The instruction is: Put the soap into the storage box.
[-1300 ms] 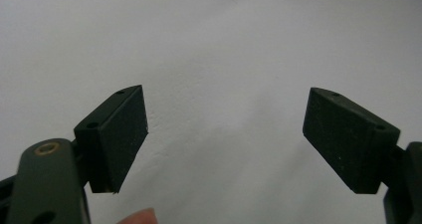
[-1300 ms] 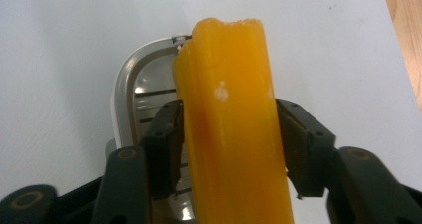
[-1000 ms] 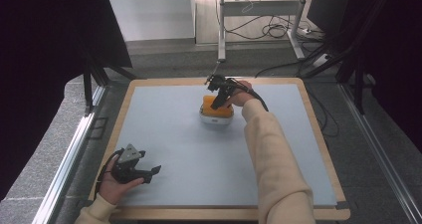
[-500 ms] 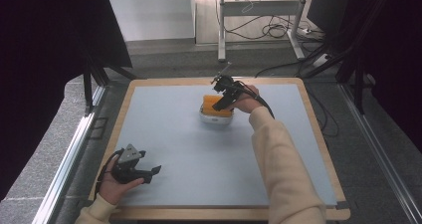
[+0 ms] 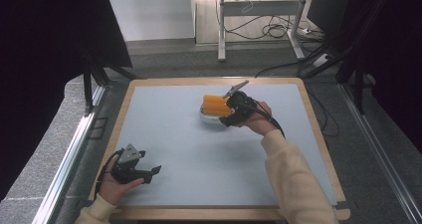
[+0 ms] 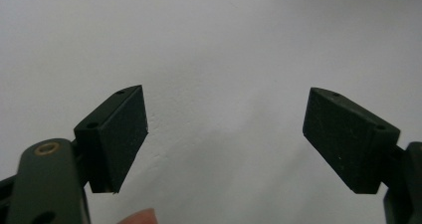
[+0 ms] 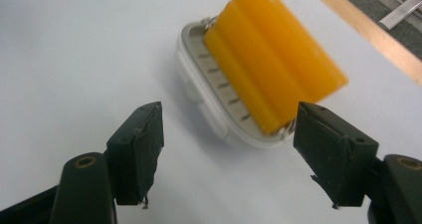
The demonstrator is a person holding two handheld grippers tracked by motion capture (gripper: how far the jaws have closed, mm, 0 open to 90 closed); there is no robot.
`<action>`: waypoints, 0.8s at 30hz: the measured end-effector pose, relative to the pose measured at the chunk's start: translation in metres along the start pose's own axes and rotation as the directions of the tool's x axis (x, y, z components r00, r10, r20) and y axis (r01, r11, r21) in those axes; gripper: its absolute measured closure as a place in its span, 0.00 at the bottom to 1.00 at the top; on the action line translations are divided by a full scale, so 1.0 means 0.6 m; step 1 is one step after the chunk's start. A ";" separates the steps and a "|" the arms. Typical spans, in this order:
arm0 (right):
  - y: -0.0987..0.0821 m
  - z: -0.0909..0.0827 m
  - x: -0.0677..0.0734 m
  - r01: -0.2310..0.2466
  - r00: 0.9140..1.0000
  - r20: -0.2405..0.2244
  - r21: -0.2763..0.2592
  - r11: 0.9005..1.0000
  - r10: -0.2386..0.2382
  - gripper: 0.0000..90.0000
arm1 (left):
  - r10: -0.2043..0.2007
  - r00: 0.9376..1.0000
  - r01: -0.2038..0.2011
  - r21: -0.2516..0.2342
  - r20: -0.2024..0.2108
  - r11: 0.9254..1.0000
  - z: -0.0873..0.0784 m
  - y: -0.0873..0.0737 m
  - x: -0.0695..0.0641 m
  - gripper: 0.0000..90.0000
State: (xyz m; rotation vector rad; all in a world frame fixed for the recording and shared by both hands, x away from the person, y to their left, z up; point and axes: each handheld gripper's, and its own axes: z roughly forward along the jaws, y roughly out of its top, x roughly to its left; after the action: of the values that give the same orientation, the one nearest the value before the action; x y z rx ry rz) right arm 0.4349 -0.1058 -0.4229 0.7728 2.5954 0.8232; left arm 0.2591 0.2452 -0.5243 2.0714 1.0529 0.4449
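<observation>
Left gripper (image 5: pixel 144 173) sits at the near-left corner of the table (image 5: pixel 164 134), held low in the person's left hand (image 5: pixel 115 186); jaws wide apart over bare grey surface, nothing between them. Right gripper (image 5: pixel 227 115) is further out, mid-table, just beside the white dish (image 5: pixel 209 118). Its jaws have just been opening and now stand wide, nothing pinched; pads clear of the dish in the right gripper view. Orange ribbed block (image 7: pixel 273 59) rests tilted in the dish (image 7: pixel 209 92), one end overhanging the rim. Wooden table edge (image 7: pixel 368 32) lies beyond.
</observation>
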 end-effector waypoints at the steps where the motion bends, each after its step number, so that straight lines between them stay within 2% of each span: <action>1: -0.009 -0.004 0.003 -0.004 1.000 0.001 -0.006 1.000 0.004 0.31 | 0.000 1.000 0.000 0.000 0.000 1.000 0.000 0.000 0.000 0.20; 5: -0.053 -0.024 0.017 -0.031 1.000 -0.002 -0.044 0.999 0.031 0.31 | 0.003 1.000 -0.003 0.003 -0.001 1.000 0.002 0.000 -0.002 0.20; 13: -0.146 -0.052 0.043 -0.085 0.996 0.015 -0.061 0.995 0.086 0.30 | 0.002 1.000 -0.002 0.005 -0.008 1.000 0.002 0.000 -0.002 0.20; 19: -0.210 -0.059 0.060 -0.118 0.992 0.025 -0.074 0.990 0.121 0.30 | 0.006 1.000 -0.006 0.008 -0.015 1.000 0.003 -0.001 -0.002 0.20; 21: -0.226 -0.057 0.064 -0.135 0.990 0.027 -0.079 0.988 0.138 0.30 | 0.005 1.000 -0.005 0.005 -0.015 1.000 0.003 0.000 -0.003 0.20; 24: -0.242 -0.052 0.067 -0.131 0.990 0.038 -0.062 0.989 0.134 0.29 | 0.007 1.000 -0.006 0.005 -0.016 1.000 0.003 -0.001 -0.003 0.20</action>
State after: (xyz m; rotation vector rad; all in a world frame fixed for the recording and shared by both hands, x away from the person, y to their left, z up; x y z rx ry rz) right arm 0.3308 -0.1966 -0.4911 0.9430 2.4931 0.9072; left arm 0.2589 0.2432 -0.5256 2.0794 1.0581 0.4636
